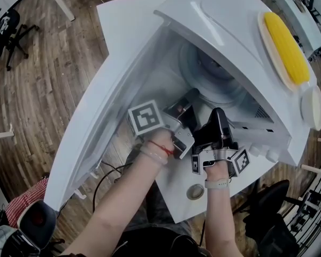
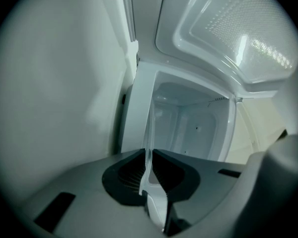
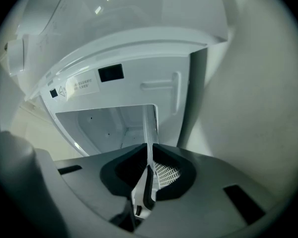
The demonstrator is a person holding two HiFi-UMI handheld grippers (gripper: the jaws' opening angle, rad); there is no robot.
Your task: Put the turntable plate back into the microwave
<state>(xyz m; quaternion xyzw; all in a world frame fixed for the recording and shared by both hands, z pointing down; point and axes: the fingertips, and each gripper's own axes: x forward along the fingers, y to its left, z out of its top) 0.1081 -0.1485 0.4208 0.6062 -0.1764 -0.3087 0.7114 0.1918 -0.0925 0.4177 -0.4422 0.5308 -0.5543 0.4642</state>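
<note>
White table [image 1: 123, 20]: microwave [image 1: 224, 9], small round disc [image 1: 195, 191] on top.

My left tongs [image 1: 188, 99]: grey shell, black ribbed pads, cube with a black-and-white square marker. My right tongs [image 1: 216, 116]: black body, grey shell, like marker cube. Left wrist: red cord bracelet [image 1: 161, 146], pale bangle [image 1: 152, 155]. Right wrist: white strap [image 1: 218, 184]. Dark clothing [image 1: 150, 242].

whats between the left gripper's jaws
The clear turntable plate, edge-on and clamped by the left gripper; the left gripper view shows it.
</note>
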